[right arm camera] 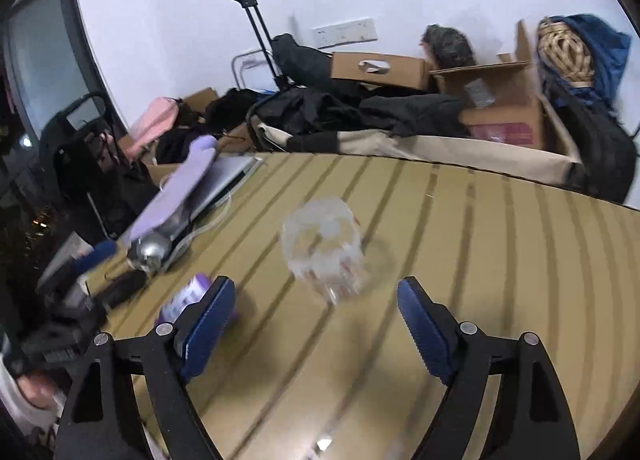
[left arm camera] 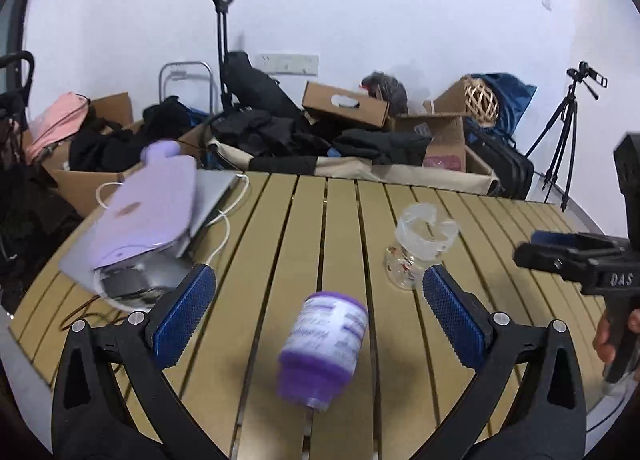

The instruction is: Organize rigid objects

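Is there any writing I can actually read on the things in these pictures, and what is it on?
"DAS": white letters on the black body of the right gripper, seen from the left wrist camera.
Purple-and-white bottle: printed lines on its label, too blurred to read.
Clear glass jar: small red marks, not legible.
Cardboard box: a white sticker and a pink panel, too small to read.
Nothing else is readable.
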{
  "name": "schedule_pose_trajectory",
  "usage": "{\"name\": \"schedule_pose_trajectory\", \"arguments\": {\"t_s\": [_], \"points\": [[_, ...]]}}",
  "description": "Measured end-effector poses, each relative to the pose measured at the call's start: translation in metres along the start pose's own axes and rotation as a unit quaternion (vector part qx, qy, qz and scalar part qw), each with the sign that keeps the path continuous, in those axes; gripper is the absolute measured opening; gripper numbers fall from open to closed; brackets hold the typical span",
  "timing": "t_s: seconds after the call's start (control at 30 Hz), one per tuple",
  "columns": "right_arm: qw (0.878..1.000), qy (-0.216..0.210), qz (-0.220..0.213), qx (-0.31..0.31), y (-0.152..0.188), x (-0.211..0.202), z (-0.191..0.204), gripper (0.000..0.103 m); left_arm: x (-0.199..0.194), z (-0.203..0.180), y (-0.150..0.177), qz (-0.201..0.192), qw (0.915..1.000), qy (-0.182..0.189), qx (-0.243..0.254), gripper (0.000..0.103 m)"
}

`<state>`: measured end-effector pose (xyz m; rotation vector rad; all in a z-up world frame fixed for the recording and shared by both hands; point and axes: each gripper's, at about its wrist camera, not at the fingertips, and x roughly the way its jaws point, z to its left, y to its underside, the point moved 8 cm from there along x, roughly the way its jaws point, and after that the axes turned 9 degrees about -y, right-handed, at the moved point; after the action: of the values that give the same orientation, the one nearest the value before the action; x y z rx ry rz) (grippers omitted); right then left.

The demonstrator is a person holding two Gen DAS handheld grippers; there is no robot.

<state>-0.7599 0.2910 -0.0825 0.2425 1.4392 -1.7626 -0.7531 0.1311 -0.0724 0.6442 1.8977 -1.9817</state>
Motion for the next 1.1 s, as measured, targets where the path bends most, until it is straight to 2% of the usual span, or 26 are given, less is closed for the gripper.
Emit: {"name": "schedule_pose_trajectory", "arguments": {"t_s": [0.13, 0.33, 0.43, 0.53, 0.6, 0.8, 0.97, 1.03, 1.1], "points": [[0.999, 0.025, 0.022, -0.008, 0.032, -0.030, 0.010, 0.087, -0.038, 0.003, 0.010, 0.000, 0.9999, 0.000, -0.014, 0.103], [0.999, 0.019, 0.027, -0.020, 0.079, -0.074, 0.052, 0.087, -0.108, 0.007, 0.027, -0.007, 0.9998, -0.013, -0.016, 0.103], [0.999, 0.015, 0.021, -0.028, 0.102, -0.105, 0.080, 0.087, -0.164, 0.022, 0.044, -0.031, 0.9982, -0.035, -0.038, 0.103], [1.000, 0.006, 0.021, -0.023, 0.124, -0.138, 0.106, 0.087, -0.209, 0.035, 0.064, -0.024, 0.9966, -0.029, -0.073, 0.103], [1.000, 0.002, 0.012, -0.027, 0.138, -0.170, 0.130, 0.087, -0.244, 0.046, 0.075, -0.018, 0.9950, -0.042, -0.089, 0.103], [0.998, 0.002, -0.023, -0.066, 0.175, -0.261, 0.199, 0.087, -0.351, 0.081, 0.093, -0.036, 0.9928, -0.093, -0.066, 0.103], [0.995, -0.044, -0.053, -0.075, 0.194, -0.333, 0.251, 0.087, -0.467, 0.099, 0.104, -0.075, 0.9910, -0.074, -0.082, 0.103], [0.992, -0.065, -0.068, -0.087, 0.206, -0.367, 0.277, 0.087, -0.501, 0.099, 0.118, -0.082, 0.9911, -0.071, -0.077, 0.103], [0.990, -0.085, -0.079, -0.086, 0.225, -0.389, 0.294, 0.087, -0.536, 0.093, 0.144, -0.083, 0.9916, -0.067, -0.072, 0.103]]}}
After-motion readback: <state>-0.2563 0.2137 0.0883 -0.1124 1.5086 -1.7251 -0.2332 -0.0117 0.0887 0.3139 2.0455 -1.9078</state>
